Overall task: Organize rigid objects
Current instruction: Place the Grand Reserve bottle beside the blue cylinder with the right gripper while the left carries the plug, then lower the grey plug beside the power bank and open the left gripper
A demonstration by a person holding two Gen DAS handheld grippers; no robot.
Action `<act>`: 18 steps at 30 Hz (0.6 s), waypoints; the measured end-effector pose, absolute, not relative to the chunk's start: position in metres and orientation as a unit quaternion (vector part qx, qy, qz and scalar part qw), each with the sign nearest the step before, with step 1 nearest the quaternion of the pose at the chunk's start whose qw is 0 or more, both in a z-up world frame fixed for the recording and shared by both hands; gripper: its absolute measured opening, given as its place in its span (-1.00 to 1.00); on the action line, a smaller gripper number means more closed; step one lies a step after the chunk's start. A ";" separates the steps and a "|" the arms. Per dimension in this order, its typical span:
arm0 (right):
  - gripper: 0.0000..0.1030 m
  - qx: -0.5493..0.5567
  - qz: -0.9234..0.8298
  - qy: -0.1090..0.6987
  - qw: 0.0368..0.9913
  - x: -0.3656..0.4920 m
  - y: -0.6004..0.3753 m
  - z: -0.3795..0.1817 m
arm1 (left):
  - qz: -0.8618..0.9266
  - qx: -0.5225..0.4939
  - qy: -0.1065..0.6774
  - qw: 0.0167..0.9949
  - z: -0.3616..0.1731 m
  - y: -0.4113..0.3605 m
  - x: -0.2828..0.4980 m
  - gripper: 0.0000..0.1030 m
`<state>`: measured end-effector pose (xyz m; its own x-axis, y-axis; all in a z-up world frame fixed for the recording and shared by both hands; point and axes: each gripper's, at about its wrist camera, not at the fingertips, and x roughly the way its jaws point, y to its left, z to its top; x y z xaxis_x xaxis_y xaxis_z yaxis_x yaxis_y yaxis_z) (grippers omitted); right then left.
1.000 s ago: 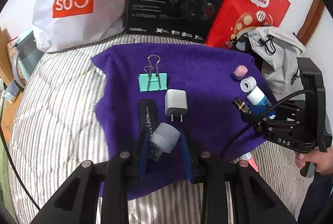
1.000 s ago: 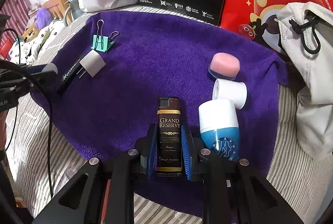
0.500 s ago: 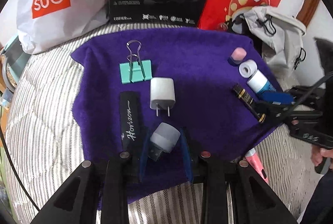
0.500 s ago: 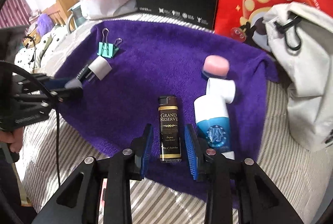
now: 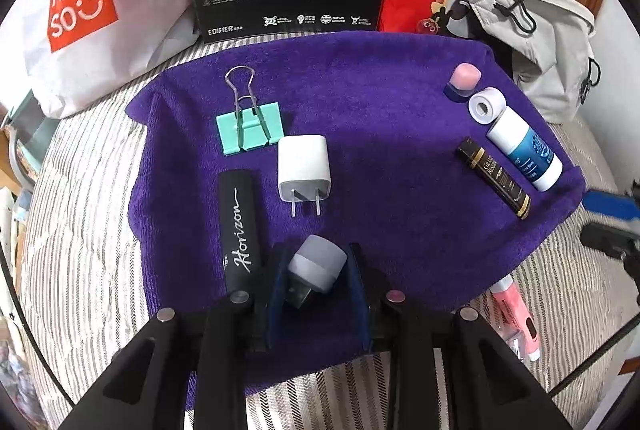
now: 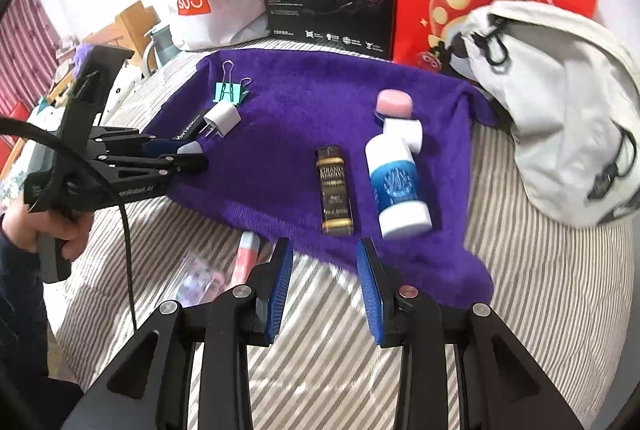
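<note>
Small hard items lie sorted in two groups on a purple towel (image 5: 380, 102) spread over a striped bed: a green binder clip (image 5: 250, 128), white charger plug (image 5: 304, 170) and black "Horizon" stick (image 5: 240, 226) on the left; a pink-capped pot (image 5: 464, 80), tape roll (image 5: 484, 106), blue-and-white bottle (image 5: 526, 150) and dark lighter (image 6: 335, 190) on the right. The left claw (image 5: 316, 270) pinches a grey-capped USB plug (image 5: 316, 264) at the towel's near edge, just right of the black stick. The right claw (image 6: 322, 270) is spread and empty — the lighter lies flat just beyond its tips, clear of both pads. The plug sits skewed between the pads, so it may twist or drop crooked on release — possibly knocking the stick beside it. A pink pen (image 5: 516, 318) lies off the towel, not yet sorted.
</note>
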<state>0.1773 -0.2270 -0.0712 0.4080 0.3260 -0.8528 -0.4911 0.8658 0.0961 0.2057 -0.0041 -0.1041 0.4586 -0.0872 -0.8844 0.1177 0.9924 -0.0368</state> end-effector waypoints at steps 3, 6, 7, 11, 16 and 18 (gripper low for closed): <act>-0.34 -0.079 0.241 0.490 0.834 0.170 -0.233 -0.072 | -0.059 0.011 0.520 0.852 -0.103 -0.003 0.206 -0.45; -0.34 -0.075 0.238 0.494 0.833 0.165 -0.236 -0.073 | -0.061 0.001 0.524 0.849 -0.103 -0.001 0.205 -0.40; -0.34 -0.074 0.238 0.494 0.833 0.163 -0.237 -0.073 | -0.062 -0.001 0.525 0.849 -0.102 0.000 0.204 -0.39; -0.34 -0.070 0.236 0.499 0.831 0.158 -0.239 -0.076 | -0.060 -0.003 0.524 0.850 -0.102 0.001 0.202 -0.38; -0.34 -0.066 0.235 0.500 0.831 0.151 -0.242 -0.075 | -0.055 0.001 0.522 0.851 -0.096 0.001 0.198 -0.38; -0.34 -0.063 0.234 0.501 0.831 0.149 -0.244 -0.075 | -0.051 0.007 0.516 0.855 -0.090 0.000 0.194 -0.38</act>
<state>0.1495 -0.2439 -0.0747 0.3896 0.3255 -0.8616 -0.4519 0.8827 0.1291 0.1936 0.0000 -0.0896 0.4626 -0.0801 -0.8829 0.0951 0.9947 -0.0404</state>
